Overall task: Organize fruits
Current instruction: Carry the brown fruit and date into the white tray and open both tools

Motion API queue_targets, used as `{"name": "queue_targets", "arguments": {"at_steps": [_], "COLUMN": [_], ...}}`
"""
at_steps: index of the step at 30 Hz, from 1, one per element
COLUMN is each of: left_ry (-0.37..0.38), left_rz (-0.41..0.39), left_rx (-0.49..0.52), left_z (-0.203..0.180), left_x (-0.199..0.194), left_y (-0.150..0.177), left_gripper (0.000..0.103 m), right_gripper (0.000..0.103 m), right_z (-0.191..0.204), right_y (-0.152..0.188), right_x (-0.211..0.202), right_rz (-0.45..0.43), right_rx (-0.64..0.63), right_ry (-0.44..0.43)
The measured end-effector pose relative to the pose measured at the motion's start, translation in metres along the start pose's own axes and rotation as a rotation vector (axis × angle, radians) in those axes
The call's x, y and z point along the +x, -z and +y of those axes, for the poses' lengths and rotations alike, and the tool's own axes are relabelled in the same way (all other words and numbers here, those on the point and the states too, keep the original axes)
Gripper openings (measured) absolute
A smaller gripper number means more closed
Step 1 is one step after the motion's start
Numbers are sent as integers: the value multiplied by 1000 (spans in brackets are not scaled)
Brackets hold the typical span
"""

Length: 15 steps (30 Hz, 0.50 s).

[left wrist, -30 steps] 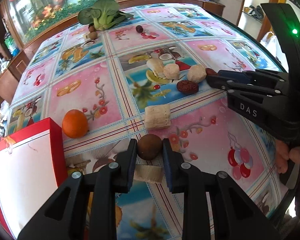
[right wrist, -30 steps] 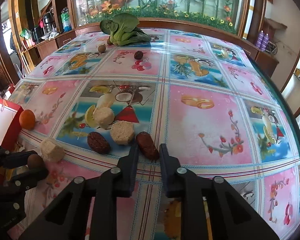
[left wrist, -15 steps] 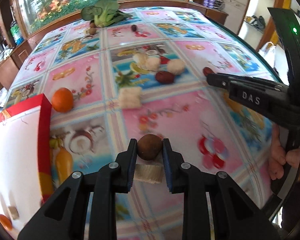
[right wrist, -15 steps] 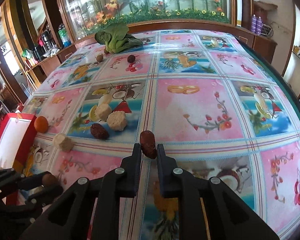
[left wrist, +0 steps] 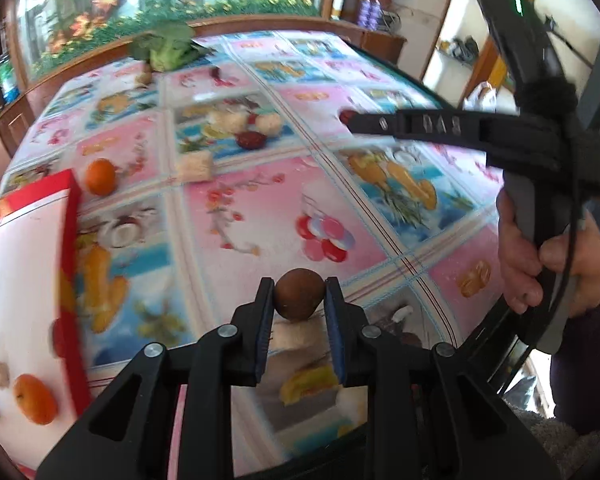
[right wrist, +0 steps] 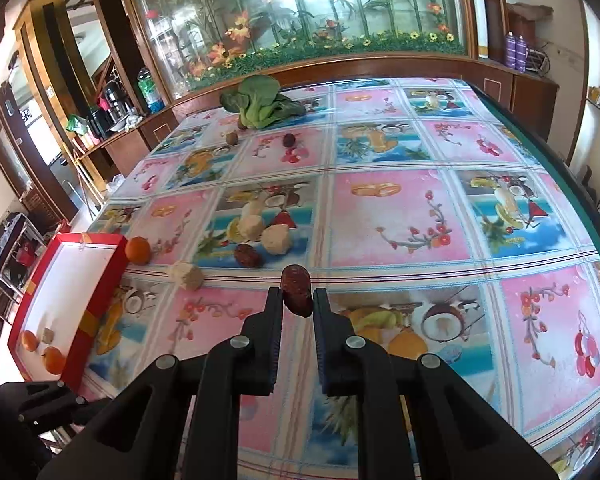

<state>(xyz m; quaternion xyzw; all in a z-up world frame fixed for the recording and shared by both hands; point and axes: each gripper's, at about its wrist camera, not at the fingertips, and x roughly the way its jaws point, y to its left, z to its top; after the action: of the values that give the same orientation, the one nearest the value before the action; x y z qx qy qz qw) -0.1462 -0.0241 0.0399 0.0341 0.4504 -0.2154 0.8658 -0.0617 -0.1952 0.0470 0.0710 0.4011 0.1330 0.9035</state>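
Left gripper (left wrist: pixel 300 300): gripping a round brown fruit (left wrist: pixel 299 295) above the tablecloth (left wrist: pixel 260 200), pale block behind it half hidden.
Right gripper (right wrist: pixel 297 300): clenching a dark red date (right wrist: pixel 296 290), its lower end hidden.
Red box (right wrist: pixel 96 308): holding oranges, near corner cut off.
Far fruits: blurring in the left view.

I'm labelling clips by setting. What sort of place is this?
Probably a home dining room: a table under a glossy fruit-print tablecloth, a wooden sideboard behind it below a floral painted glass panel, and kitchen jugs and bottles on a side counter.
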Motion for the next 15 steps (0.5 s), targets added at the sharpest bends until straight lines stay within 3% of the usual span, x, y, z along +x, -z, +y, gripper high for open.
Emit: {"name": "queue_targets", "arguments": {"at_steps": [5, 8, 15], "left_ry": [-76, -175, -318], "left_rz": [-93, -148, -191], "left_rx": [-99, -167, -335], "left_z": [46, 83, 159], "left_x": [-43, -69, -107], "left_y": [4, 10, 39], "left_gripper": [27, 27, 27], "right_gripper": [13, 13, 13], "right_z": [37, 70, 150], "right_y": [-1, -1, -1], "right_x": [8, 18, 35], "right_rz": [34, 55, 80], "right_rx": [-38, -87, -208], "right_ry": [-78, -133, -259]}}
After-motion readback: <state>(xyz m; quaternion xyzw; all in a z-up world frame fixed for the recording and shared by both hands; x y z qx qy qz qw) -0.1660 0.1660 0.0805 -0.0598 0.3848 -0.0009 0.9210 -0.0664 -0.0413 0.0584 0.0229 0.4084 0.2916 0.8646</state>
